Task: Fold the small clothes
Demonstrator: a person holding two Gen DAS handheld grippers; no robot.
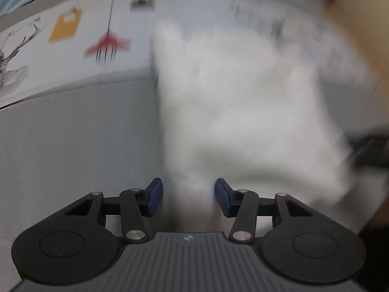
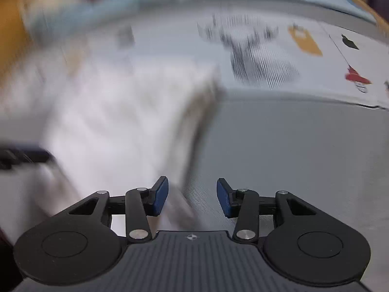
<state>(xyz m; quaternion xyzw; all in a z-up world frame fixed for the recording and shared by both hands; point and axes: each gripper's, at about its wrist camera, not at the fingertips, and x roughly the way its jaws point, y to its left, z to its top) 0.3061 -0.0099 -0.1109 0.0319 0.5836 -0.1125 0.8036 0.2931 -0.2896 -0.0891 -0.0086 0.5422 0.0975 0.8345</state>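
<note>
Seemingly white garment (image 1: 243, 112) on grey surface (image 1: 73, 146), blurred, left tongs (image 1: 188, 196) spread, right tongs (image 2: 192, 196) spread

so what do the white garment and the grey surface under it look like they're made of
White garment: soft fabric, maybe knit or fleece; it drapes and bunches, though motion blur hides the weave.
Grey surface: matte, with fine parallel lines like a woven or ribbed mat; exact material unclear.
Printed sheet behind: flat, pale and smooth, probably paper or thin cloth.
</note>
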